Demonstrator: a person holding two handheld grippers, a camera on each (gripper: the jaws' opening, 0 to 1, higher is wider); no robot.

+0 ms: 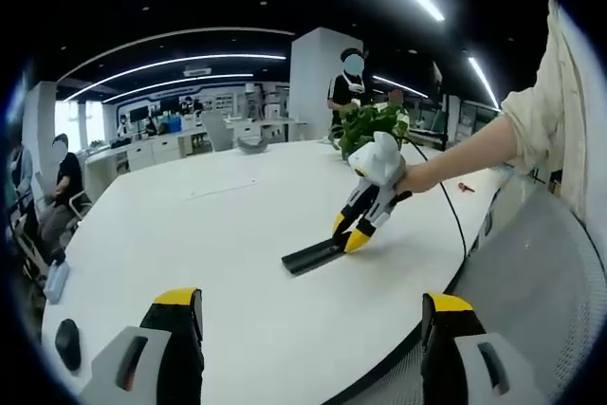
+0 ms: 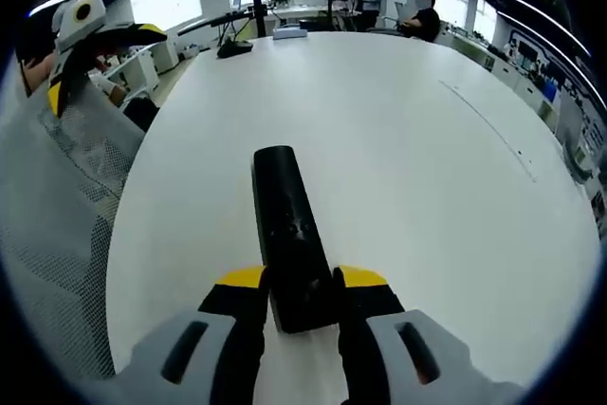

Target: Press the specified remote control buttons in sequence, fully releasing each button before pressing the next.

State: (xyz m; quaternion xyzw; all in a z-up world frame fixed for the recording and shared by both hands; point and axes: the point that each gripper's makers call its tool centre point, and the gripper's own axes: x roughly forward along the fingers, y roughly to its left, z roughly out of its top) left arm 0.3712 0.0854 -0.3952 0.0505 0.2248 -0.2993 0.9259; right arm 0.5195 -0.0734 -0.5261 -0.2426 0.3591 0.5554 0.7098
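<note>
Right gripper view looks down along the right claw (image 2: 302, 293), whose two yellow-tipped jaws stand on either side of the near end of a black remote control (image 2: 287, 230). The jaws are drawn in close and seem to touch the sides of the remote, so the claw appears to hold it at that end. The remote lies flat on the white tabletop (image 2: 417, 149) and its long body points away from the claw, toward the middle of the table. In the left gripper view the same remote (image 1: 313, 255) lies near the table edge, with the right claw (image 1: 348, 234) at one end of it and a person's hand (image 1: 413, 177) behind. The left claw (image 1: 313, 315) is at the bottom of that view, its jaws spread wide apart with nothing between them, well apart from the remote. A green plant (image 1: 372, 125) stands farther back on the tabletop, and a grey mesh chair (image 1: 541, 282) is beside the table.
</note>
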